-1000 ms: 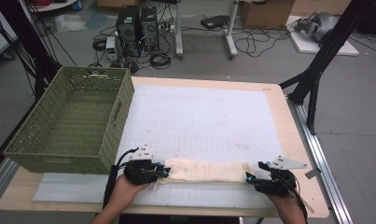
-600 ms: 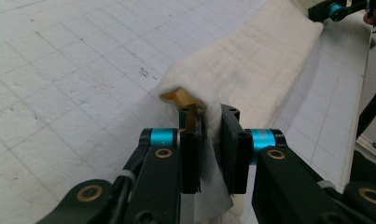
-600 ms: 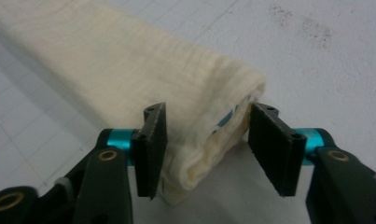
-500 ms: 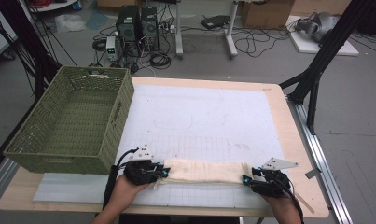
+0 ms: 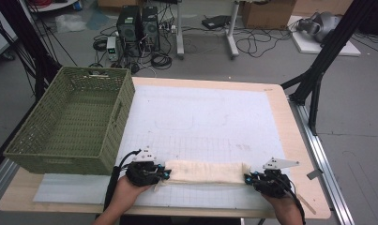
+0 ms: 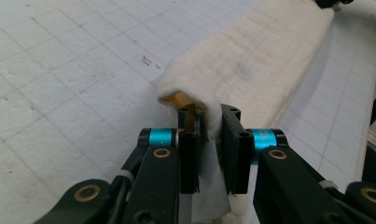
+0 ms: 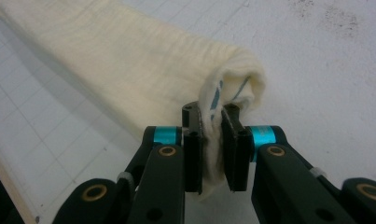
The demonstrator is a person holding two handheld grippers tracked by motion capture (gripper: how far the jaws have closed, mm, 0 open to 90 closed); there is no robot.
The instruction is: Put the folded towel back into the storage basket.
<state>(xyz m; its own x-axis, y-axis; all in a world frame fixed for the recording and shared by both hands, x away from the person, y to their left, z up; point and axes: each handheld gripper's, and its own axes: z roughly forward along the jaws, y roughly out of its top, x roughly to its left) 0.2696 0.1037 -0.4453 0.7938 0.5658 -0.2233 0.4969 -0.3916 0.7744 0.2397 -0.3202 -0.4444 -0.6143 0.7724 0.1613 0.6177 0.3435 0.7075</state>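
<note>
A cream towel (image 5: pixel 206 171) lies folded into a long strip near the front of the white gridded mat (image 5: pixel 200 117). My left gripper (image 5: pixel 164 175) is shut on the strip's left end, where the cloth (image 6: pixel 251 65) bunches between the jaws of the left gripper (image 6: pixel 209 128). At the right end my right gripper (image 5: pixel 248 179) is shut on the towel (image 7: pixel 129 60), a fold with a blue stripe pinched in the right gripper (image 7: pixel 211 122). Both ends sit low on the mat.
A green woven basket (image 5: pixel 36 136) stands empty on the table's left side, close to my left hand. The wooden table edge (image 5: pixel 294 122) borders the mat on the right. Computers and cables lie on the floor beyond the table.
The right gripper has shifted slightly left along the mat with the towel end. The left gripper and the towel strip look unmoved.
</note>
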